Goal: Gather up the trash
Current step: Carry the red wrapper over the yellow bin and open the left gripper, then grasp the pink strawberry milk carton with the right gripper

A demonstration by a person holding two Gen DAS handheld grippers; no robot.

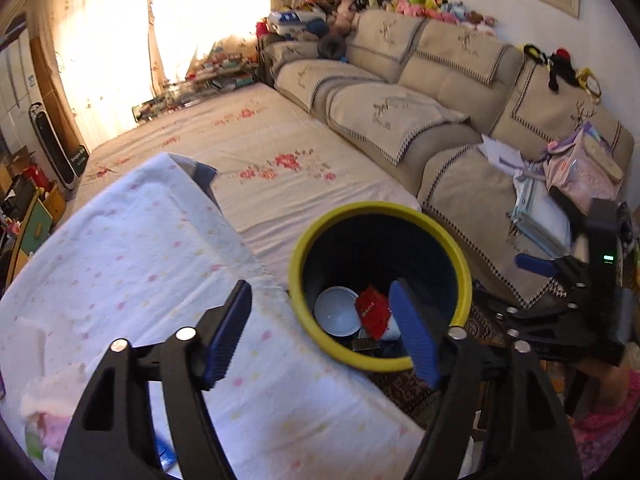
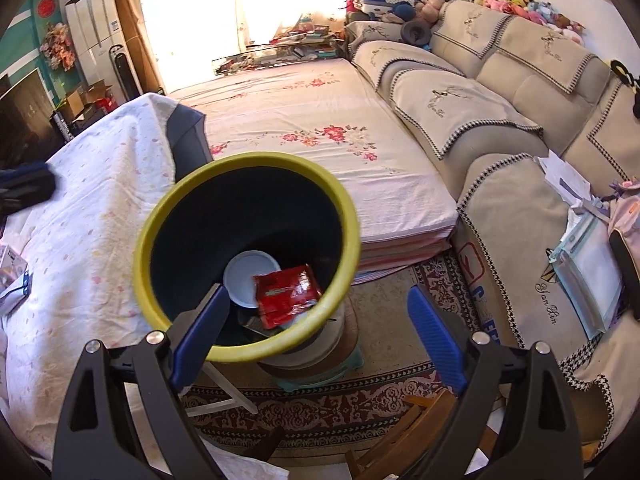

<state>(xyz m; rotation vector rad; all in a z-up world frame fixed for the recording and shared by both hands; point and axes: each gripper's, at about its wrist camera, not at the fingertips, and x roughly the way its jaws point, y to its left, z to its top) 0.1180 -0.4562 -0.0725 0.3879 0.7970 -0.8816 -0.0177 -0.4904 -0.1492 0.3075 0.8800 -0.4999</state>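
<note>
Inside round yellow-rimmed bin [image 2: 340,208]: crinkly red wrapper [image 2: 286,294], white plate [image 2: 244,276]; both claws wide, empty.

Strong daylight floods through the curtained window [image 1: 160,40] at the upper left of both views, blown out to white glare there, leaving the bin's [image 2: 248,256] interior dark, while fisheye bending curves the edges into black corners and slight motion blur softens the left wrist view.
</note>
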